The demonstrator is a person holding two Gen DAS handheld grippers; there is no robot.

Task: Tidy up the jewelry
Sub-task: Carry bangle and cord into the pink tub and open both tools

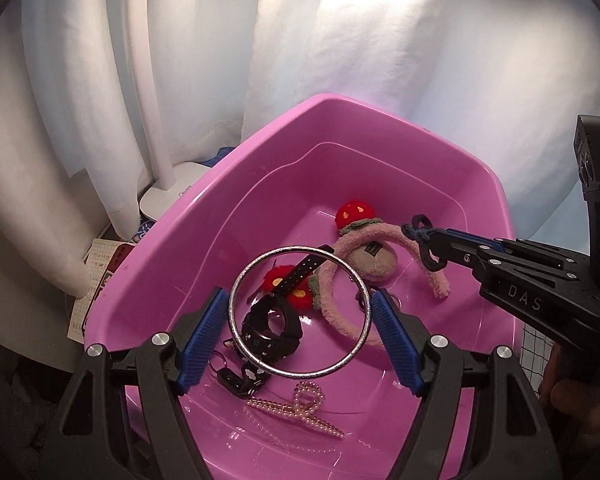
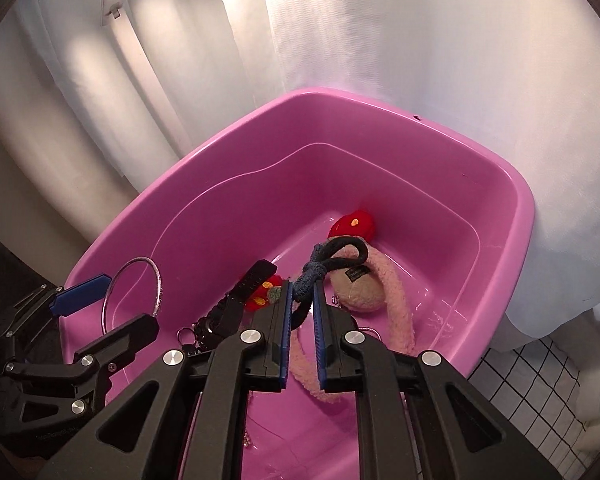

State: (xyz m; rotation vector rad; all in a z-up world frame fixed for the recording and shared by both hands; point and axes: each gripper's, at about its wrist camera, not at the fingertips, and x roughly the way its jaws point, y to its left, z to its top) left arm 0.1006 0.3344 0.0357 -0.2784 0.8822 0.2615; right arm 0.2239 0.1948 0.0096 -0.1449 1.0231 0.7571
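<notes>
Blue pads of the left gripper (image 1: pixel 300 332) stand wide, clamped across a silver bangle (image 1: pixel 299 312) held above the near half of the pink tub (image 1: pixel 204 216). Contact is only at two opposite points of the rim; a small slackening or tilt could let it swing out and strike the pieces below.

Right gripper (image 2: pixel 301 308): jaws narrowly apart with a dark hair tie (image 2: pixel 332 258) between them. From the right wrist view I cannot tell whether the pads still press it. If freed here, the tie would likely land on the pink headband (image 1: pixel 342 264) and snag in its pile.

Tub contents are already tangled: black strap (image 1: pixel 296 276) over headband, pearl clip (image 1: pixel 300 406) and keyring at the near side. Further drops risk knotting.
</notes>
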